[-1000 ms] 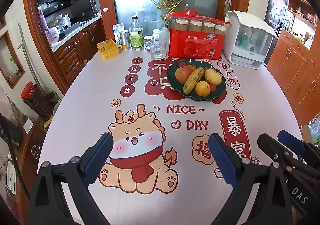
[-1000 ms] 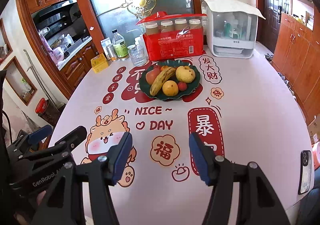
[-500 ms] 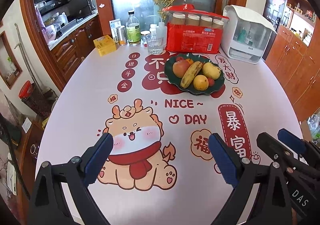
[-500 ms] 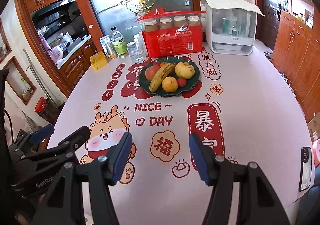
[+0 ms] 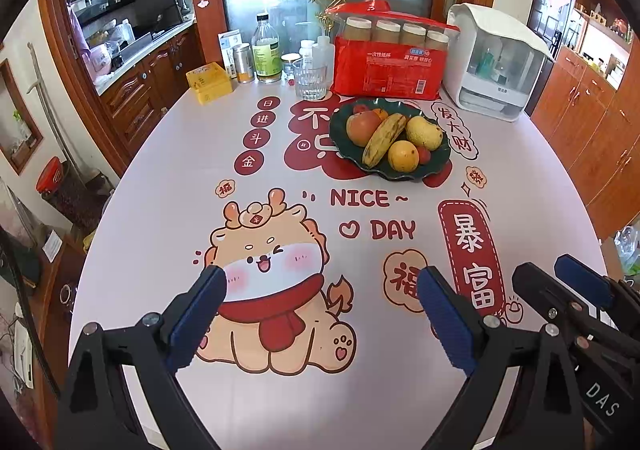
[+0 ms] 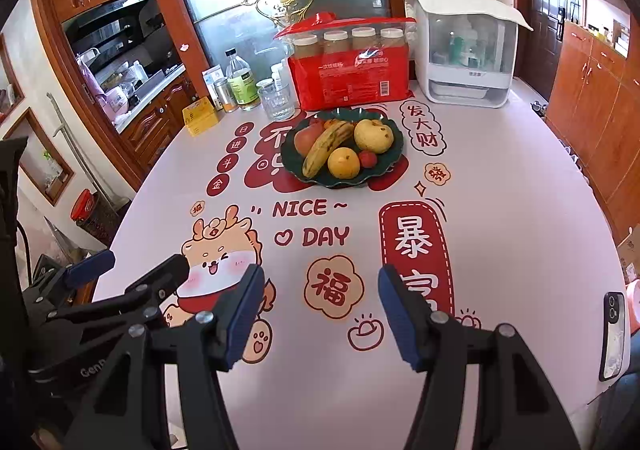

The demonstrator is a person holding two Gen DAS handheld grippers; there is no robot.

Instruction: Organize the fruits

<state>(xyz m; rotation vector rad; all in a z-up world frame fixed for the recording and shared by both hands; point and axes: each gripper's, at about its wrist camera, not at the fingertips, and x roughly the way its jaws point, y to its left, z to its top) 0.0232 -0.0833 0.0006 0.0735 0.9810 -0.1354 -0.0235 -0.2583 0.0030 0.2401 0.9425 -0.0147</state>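
Where fruit sits, the scalloped plate gleams.

Fruit plate sits higher in view — nothing else.

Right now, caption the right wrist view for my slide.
Open right hand-held gripper poised over the table, facing a fruit plate with a banana.

1. The tablecloth carries "NICE ~ DAY" in dark red beside a heart.
2. A red panel on it reads "暴富"; a flower badge reads "福".
3. 4 red circles spell "日进斗金"; a speech bubble by the fruit plate reads "发大财".
4. The red cup pack is labelled "一次性纸杯".
5. The right gripper's body shows "DAS".
6. The left gripper's body shows "GenR", cut off.
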